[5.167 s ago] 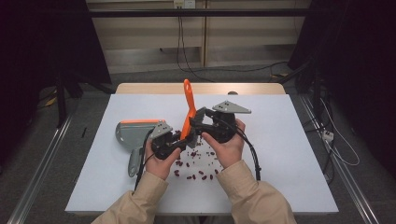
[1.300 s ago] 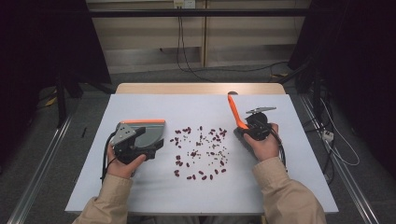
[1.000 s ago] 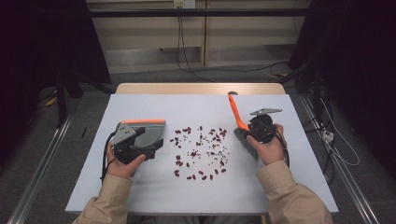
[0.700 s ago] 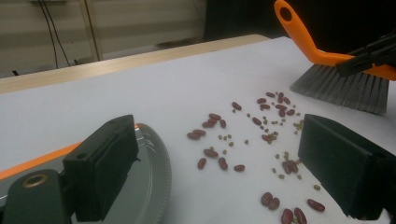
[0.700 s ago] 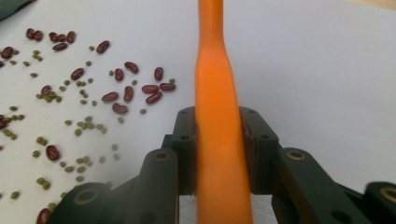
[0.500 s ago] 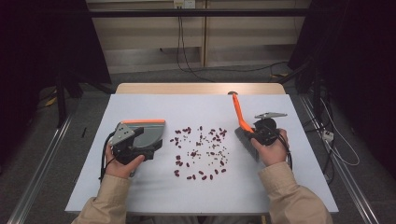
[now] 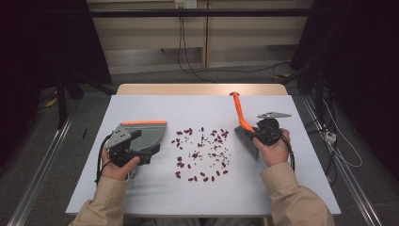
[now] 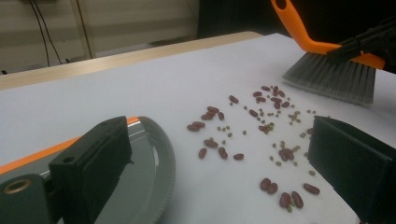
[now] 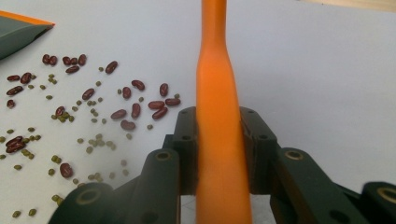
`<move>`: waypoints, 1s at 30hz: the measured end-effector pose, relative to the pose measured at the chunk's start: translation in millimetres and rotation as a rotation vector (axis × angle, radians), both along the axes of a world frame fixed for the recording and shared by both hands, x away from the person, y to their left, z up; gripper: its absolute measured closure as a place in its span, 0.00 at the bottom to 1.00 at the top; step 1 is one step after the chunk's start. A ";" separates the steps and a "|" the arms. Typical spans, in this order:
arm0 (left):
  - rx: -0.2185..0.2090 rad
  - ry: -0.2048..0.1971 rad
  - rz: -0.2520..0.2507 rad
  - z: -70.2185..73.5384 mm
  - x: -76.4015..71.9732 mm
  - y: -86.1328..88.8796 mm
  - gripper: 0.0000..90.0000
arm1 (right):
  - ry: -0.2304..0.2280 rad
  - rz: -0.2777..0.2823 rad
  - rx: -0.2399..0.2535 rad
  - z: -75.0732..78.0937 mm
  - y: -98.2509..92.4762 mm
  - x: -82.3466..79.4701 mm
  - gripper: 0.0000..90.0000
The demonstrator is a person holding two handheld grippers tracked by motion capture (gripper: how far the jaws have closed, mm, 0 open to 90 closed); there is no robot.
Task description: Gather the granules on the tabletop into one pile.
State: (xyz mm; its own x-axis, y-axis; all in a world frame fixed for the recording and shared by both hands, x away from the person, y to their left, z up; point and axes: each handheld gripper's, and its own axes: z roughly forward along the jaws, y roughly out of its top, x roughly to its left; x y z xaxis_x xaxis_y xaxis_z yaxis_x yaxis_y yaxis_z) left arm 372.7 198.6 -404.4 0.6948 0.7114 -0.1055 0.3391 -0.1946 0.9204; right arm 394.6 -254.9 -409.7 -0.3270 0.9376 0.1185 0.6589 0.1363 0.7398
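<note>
Red beans and small green ones [image 7: 201,150] lie scattered mid-table. My left gripper [image 7: 142,148] rests over a grey dustpan with an orange edge [image 7: 146,133] left of them. Its jaws have just been opening and stand wide apart [image 8: 219,158], with the dustpan rim [image 8: 156,163] by one jaw and loose beans [image 8: 280,154] on the table between them. My right gripper [image 7: 256,133] has just been closing and is shut on the orange handle [image 9: 215,93] of a brush. The brush's grey bristles [image 7: 245,140] touch the table right of the beans.
The white table [image 7: 155,197] has bare room in front of the beans and behind them. The brush [image 8: 331,77] shows across the beans in the left gripper view. Cables [image 7: 188,61] and dark stands lie on the floor beyond the table.
Five seconds ago both hands held the brush upright at the middle; now they are apart, left on the dustpan, right with the brush. In the last second the right hand sank slightly.
</note>
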 end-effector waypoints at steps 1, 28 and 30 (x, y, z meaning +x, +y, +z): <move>-0.003 0.002 0.001 -0.4 -0.5 0.4 0.06 | -0.008 0.004 -0.002 0.4 -0.2 0.8 0.79; 0.010 0.008 -0.030 -3.4 -6.1 10.7 0.06 | -0.110 0.021 -0.027 2.9 7.7 26.0 0.79; 0.017 0.007 -0.034 -3.6 -5.8 11.1 0.06 | -0.114 0.023 -0.039 2.6 9.3 28.6 0.79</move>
State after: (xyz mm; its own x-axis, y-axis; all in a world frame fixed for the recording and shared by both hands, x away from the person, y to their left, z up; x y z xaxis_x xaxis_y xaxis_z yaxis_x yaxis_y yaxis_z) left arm 366.9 209.7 -408.0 0.7181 0.6889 -0.0987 0.3384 -0.2218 0.9145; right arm 423.2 -245.6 -407.1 -0.3581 0.9327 0.0431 0.5667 0.1805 0.8039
